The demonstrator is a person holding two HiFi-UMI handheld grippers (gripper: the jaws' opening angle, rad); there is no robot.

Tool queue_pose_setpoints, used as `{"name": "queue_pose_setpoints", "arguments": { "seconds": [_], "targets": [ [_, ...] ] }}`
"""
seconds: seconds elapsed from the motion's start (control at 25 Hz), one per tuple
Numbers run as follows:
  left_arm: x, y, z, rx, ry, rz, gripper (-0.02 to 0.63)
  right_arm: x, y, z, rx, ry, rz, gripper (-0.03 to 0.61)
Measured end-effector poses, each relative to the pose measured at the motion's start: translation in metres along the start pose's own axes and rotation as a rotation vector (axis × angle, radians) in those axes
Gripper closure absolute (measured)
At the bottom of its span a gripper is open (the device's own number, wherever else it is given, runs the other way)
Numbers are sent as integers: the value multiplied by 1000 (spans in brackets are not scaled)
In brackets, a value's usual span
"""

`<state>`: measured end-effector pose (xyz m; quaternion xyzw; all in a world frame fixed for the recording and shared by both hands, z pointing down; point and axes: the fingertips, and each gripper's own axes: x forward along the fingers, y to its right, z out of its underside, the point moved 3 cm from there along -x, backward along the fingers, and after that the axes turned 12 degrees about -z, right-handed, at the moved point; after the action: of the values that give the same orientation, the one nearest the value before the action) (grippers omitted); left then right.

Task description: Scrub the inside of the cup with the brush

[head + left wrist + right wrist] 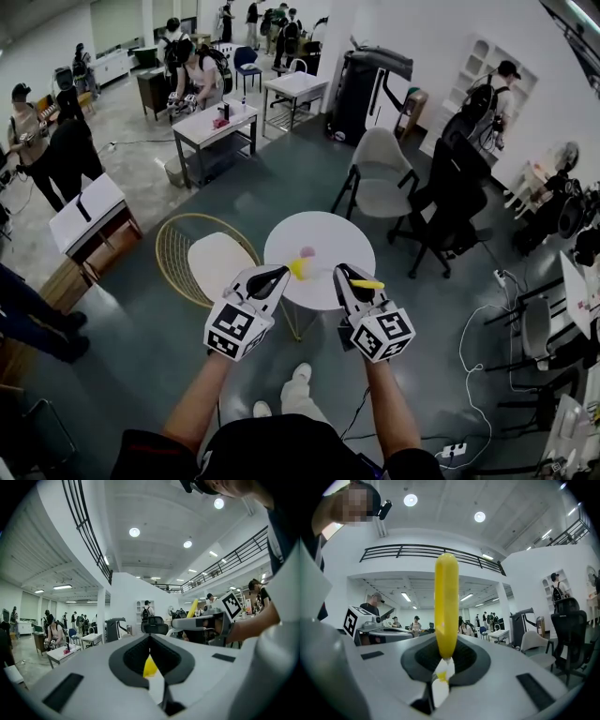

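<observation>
Both grippers are held level in the air above a round white table (319, 281). My left gripper (281, 273) is shut on a small yellow thing (298, 268), apparently the cup; in the left gripper view only a yellow sliver (150, 666) shows between the jaws of that gripper (151, 663). My right gripper (345, 275) is shut on the brush's yellow handle (364, 282). In the right gripper view the handle (446, 606) rises upright from the gripper (443, 660). The bristles are hidden. The two grippers are side by side, a short way apart.
A small pink object (307, 251) lies on the table. A gold wire chair (202, 255) stands at its left, a grey chair (380, 173) and a black office chair (450, 202) beyond it. Several people work at tables (216, 127) further back. Cables (473, 337) cross the floor at right.
</observation>
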<state>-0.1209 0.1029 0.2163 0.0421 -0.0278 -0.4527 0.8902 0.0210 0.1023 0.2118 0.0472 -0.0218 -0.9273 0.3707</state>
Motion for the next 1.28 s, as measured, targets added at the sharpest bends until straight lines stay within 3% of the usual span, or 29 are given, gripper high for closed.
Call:
{"name": "queue_pose_setpoints", "arguments": {
  "seconds": [0.4, 1.28],
  "targets": [
    [-28, 11, -17, -7, 24, 17, 600, -12, -38, -15, -25, 15, -3, 535],
    [11, 80, -38, -5, 41, -6, 600, -73, -3, -33, -45, 40, -26, 535]
  ]
}}
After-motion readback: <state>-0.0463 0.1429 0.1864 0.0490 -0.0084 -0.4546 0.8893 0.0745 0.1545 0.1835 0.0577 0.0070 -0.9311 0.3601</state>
